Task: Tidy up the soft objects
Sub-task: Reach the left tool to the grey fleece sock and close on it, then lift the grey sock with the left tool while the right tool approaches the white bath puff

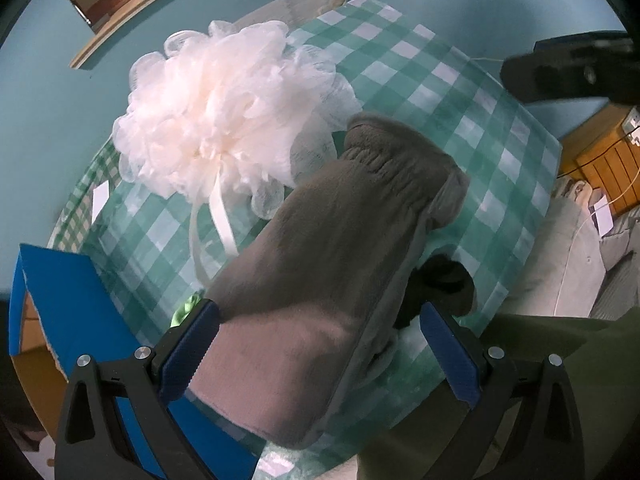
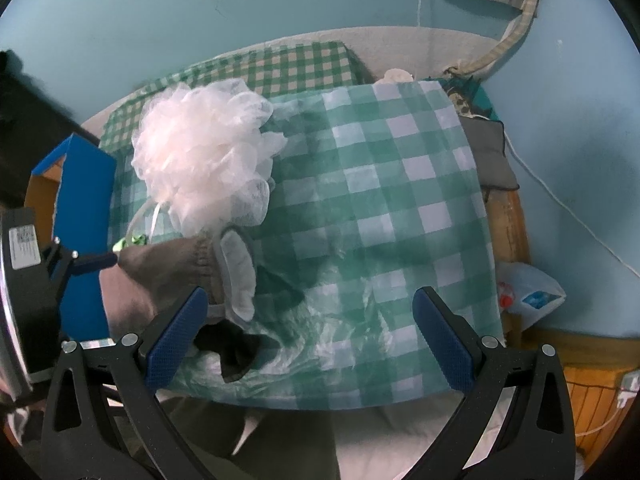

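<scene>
Left gripper (image 1: 320, 344): fingers spread wide w/ the grey plush mitten (image 1: 320, 280) lying between them, its body against the left pad, cuff end pointing away toward the loofah. Whether it's gripped can't be told. Right gripper (image 2: 308, 338) spread too, nothing between its pads; mitten sits just beside its left finger, over a dark cloth (image 2: 232, 350). Pale pink mesh loofah (image 1: 224, 120) rests beyond the mitten on the green checked tablecloth (image 1: 460, 128). Blue box (image 1: 60, 292) at the table's left edge.
</scene>
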`<state>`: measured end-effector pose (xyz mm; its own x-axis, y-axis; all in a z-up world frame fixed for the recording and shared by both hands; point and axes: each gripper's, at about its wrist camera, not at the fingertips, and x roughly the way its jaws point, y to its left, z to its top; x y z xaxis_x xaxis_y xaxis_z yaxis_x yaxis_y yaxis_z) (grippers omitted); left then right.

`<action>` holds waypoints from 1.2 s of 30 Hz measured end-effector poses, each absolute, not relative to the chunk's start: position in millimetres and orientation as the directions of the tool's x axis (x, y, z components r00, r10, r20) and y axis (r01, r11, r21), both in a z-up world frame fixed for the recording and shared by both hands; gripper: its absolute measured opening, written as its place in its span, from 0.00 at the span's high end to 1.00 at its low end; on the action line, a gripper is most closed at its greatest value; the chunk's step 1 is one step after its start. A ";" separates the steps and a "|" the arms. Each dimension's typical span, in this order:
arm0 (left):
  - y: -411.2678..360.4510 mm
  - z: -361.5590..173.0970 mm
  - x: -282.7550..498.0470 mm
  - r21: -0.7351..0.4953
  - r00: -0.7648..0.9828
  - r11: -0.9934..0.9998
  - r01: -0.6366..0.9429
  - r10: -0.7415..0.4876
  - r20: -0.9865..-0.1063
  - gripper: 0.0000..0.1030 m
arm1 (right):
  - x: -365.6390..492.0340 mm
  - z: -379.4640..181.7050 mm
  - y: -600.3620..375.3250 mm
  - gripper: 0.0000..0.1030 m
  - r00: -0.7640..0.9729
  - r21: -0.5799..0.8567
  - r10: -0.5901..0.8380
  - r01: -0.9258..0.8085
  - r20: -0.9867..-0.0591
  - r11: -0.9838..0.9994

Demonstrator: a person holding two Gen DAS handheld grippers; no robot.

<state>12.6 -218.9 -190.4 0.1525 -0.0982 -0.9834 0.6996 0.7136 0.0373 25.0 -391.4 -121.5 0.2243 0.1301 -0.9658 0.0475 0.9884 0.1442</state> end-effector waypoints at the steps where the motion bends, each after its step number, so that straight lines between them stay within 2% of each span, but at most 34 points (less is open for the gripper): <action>1: -221.0 -192.2 13.4 0.044 0.156 0.711 0.702 -0.093 -0.983 0.02 | 25.2 -123.7 -390.8 0.01 0.220 0.142 0.129 0.046 -0.967 0.989; 15: -230.4 -215.1 27.1 0.017 0.109 0.701 0.713 -0.088 -0.990 0.01 | 24.8 -140.1 -392.0 0.01 0.183 0.135 0.124 0.049 -0.975 0.990; 18: -228.9 -218.0 28.6 0.003 0.107 0.711 0.703 -0.101 -0.989 0.04 | 24.9 -141.3 -394.4 0.01 0.179 0.136 0.125 0.050 -0.976 0.989; 20: -225.6 -217.7 29.2 0.000 0.120 0.725 0.689 -0.114 -0.986 0.16 | 25.6 -142.3 -394.7 0.01 0.175 0.136 0.126 0.045 -0.976 0.990; 21: -224.2 -217.5 30.0 -0.001 0.123 0.730 0.683 -0.116 -0.986 0.18 | 26.5 -143.2 -394.9 0.01 0.174 0.136 0.127 0.043 -0.977 0.990; 23: -219.3 -215.6 31.7 -0.026 0.119 0.747 0.664 -0.139 -0.983 0.30 | 27.1 -143.4 -394.7 0.01 0.172 0.139 0.131 0.038 -0.976 0.990; 28: -209.3 -205.7 30.7 -0.054 0.125 0.771 0.634 -0.172 -0.977 0.49 | 30.2 -143.3 -391.5 0.01 0.176 0.146 0.141 0.019 -0.974 0.989; 32: -200.7 -192.3 28.0 -0.069 0.140 0.784 0.617 -0.196 -0.971 0.70 | 33.2 -141.7 -389.0 0.01 0.181 0.155 0.150 0.011 -0.972 0.988; 36: -196.2 -181.3 25.6 -0.088 0.147 0.801 0.591 -0.215 -0.965 0.78 | 36.5 -138.3 -385.6 0.01 0.190 0.164 0.162 -0.003 -0.968 0.986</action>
<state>25.6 -196.2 -181.3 0.1473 -0.2152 -0.9654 0.5914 0.8015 -0.0884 36.5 -385.6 -138.3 0.1896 0.1619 -0.9684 -0.0033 0.9864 0.1643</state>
